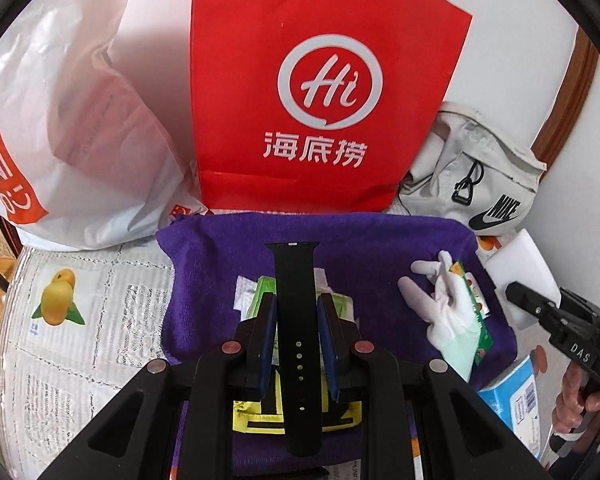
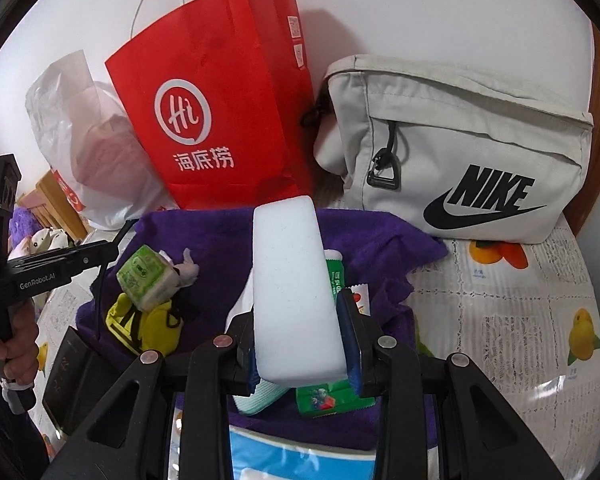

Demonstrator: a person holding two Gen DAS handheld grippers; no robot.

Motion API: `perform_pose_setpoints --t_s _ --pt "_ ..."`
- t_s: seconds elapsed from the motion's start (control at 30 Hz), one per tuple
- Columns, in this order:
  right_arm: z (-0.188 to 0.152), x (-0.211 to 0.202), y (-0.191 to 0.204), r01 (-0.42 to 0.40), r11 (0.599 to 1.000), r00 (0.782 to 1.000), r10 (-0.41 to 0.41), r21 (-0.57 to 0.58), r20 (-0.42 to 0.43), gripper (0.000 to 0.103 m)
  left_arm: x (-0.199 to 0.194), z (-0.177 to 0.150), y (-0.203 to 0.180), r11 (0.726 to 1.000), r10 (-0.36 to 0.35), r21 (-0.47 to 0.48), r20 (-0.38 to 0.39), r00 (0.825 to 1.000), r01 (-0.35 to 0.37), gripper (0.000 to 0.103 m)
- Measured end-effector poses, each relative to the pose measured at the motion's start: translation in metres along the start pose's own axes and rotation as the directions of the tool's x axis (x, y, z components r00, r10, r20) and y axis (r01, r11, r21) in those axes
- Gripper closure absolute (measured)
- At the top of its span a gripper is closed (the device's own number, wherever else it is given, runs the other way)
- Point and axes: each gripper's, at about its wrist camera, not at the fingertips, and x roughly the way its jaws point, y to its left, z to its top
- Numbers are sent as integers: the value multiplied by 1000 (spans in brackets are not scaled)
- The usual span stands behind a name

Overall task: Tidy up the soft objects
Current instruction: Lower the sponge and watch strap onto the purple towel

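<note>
Purple towel (image 1: 220, 248) bears a white glove (image 1: 448, 304), tissue pack (image 2: 146, 276).

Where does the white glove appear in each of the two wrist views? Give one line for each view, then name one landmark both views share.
Left wrist view: the white glove lies right of centre on the purple towel, fingers spread, beside a green packet.
Right wrist view: the white glove shows only its fingertips, left of centre, behind the green tissue pack.
Shared landmark: the red Hi bag, standing behind the towel.
</note>
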Motion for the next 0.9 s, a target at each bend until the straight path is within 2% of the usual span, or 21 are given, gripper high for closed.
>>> perform_pose_setpoints --t_s 0.33,0.77,0.83,0.9 --pt "-5 17 -20 35 999 999 -34 41 -31 70 13 2 20 999 19 -40 -17 1000 -19 83" --pt "-12 34 -17 40 999 995 -38 20 -95 69 29 -3 27 998 25 -59 -56 998 -28 82" --pt "-12 34 -15 32 999 995 -31 9 -96 65 29 -3 27 998 23 -60 -56 998 -27 83" --pt "-12 34 -12 25 1000 995 -25 -5 -93 53 30 -3 27 998 24 -60 -58 998 -27 82"
